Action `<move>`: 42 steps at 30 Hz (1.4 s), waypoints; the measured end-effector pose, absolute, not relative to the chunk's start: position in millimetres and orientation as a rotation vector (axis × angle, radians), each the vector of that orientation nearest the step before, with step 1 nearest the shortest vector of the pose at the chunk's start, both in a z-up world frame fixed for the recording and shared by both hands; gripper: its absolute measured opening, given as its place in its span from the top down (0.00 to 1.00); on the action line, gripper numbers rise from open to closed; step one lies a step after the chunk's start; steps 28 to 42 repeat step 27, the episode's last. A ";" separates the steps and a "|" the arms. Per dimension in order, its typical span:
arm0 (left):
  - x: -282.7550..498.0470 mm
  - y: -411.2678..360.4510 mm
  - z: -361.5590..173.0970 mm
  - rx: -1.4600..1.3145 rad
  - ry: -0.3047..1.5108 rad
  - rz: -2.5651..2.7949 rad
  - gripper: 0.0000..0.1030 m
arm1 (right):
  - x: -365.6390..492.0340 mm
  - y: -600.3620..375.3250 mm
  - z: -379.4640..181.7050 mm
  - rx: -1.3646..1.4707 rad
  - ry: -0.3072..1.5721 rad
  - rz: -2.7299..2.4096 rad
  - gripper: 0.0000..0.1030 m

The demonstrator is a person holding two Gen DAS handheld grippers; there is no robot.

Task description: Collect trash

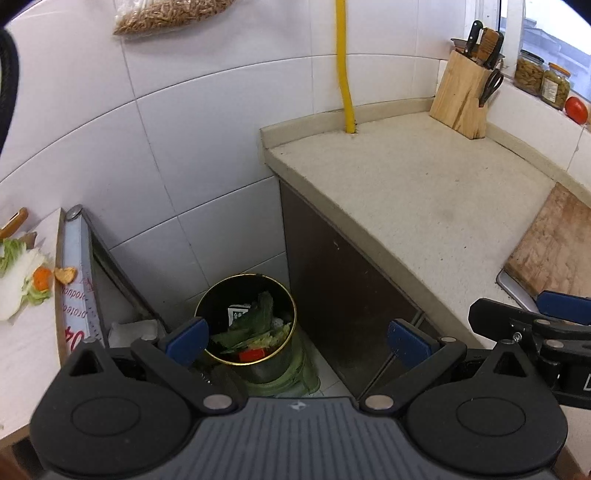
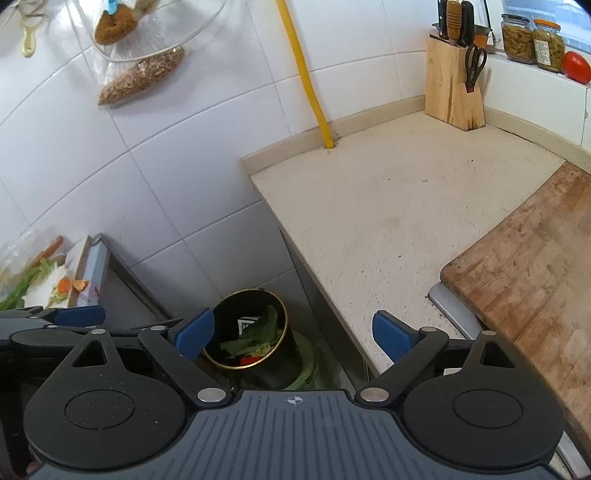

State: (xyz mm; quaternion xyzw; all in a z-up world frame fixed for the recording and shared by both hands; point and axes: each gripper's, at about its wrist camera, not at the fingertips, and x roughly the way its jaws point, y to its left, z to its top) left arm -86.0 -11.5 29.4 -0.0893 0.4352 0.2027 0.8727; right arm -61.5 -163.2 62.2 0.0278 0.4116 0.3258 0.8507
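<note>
I had both sets of jaws spread wide, the left gripper (image 1: 297, 338) and right gripper (image 2: 293, 332) each holding and touching nothing. Below them, on the floor between the tiled wall and the counter (image 1: 406, 192), the round black bin (image 1: 246, 321) stood upright, mouth up, holding leafy scraps (image 1: 255, 321), something red and a small carton.

White wall tiles (image 1: 192, 122) are seen across the upper left. A yellow pipe (image 1: 343, 62) is fixed down the wall at top middle. A speckled stone counter (image 1: 417, 188) is spread over the right side, with a dark cabinet (image 1: 332, 280) under it. Daylight is let in through a window (image 1: 554, 33) at upper right.
</note>
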 end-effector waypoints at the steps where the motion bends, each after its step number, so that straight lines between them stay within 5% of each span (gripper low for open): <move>1: -87.9 -11.5 29.1 -0.193 0.912 0.424 0.00 | -62.9 -163.1 62.2 0.057 0.868 0.686 0.07; 42: -103.0 -6.7 15.7 -0.249 0.993 0.415 0.00 | -78.3 -159.1 59.2 0.019 0.899 0.684 0.05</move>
